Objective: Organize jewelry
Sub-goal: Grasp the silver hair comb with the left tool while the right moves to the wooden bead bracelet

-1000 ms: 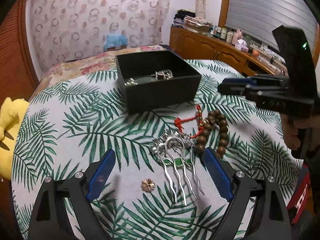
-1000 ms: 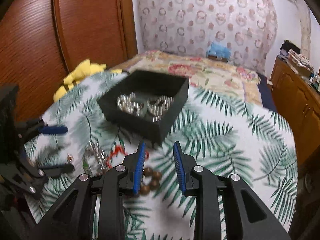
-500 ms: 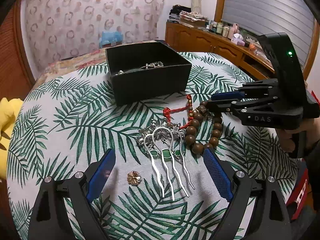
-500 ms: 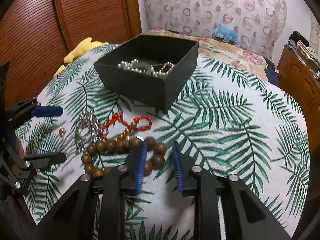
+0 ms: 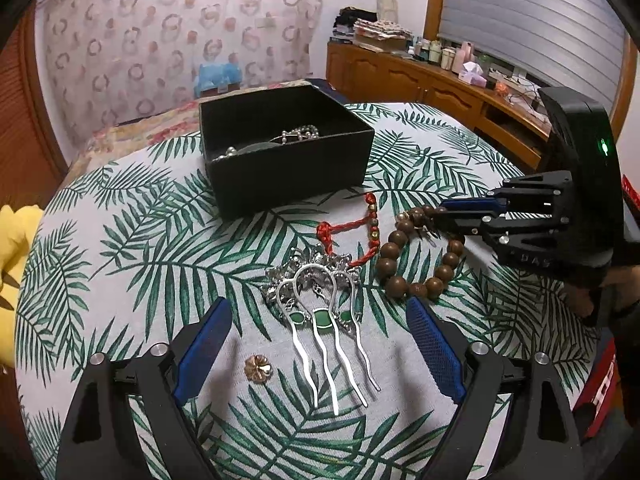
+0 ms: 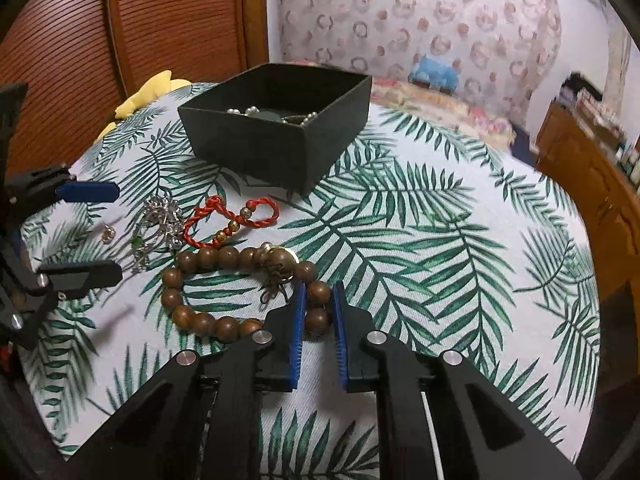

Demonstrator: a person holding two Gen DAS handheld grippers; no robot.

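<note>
Your right gripper (image 6: 319, 312) sits low over the wooden bead bracelet (image 6: 224, 280), its two blue pads straddling a bead or two on the near right of the loop; the jaws stand narrow but a sliver of gap shows either side of the beads, so you are set to pinch rather than gripping already. That spot makes sense: the loop lies flat on the palm-leaf tablecloth (image 6: 420, 240), and taking it across the strand lets the rest hang free when lifted. Your left gripper (image 5: 316, 344) is spread wide and holds nothing, hovering just near of the silver hair comb (image 5: 320, 312), whose prongs point toward you between the pads, probably lined up as the next pick. The small gold flower charm (image 5: 258, 367) lies just left of the prongs, near the left pad. The red cord bracelet (image 5: 356, 232) lies just beyond the comb, between it and the black box (image 5: 288, 176), which stands at the far side with pearls (image 6: 250, 111) already inside. The box's open top and short distance from the bracelet should make for an easy carry.
</note>
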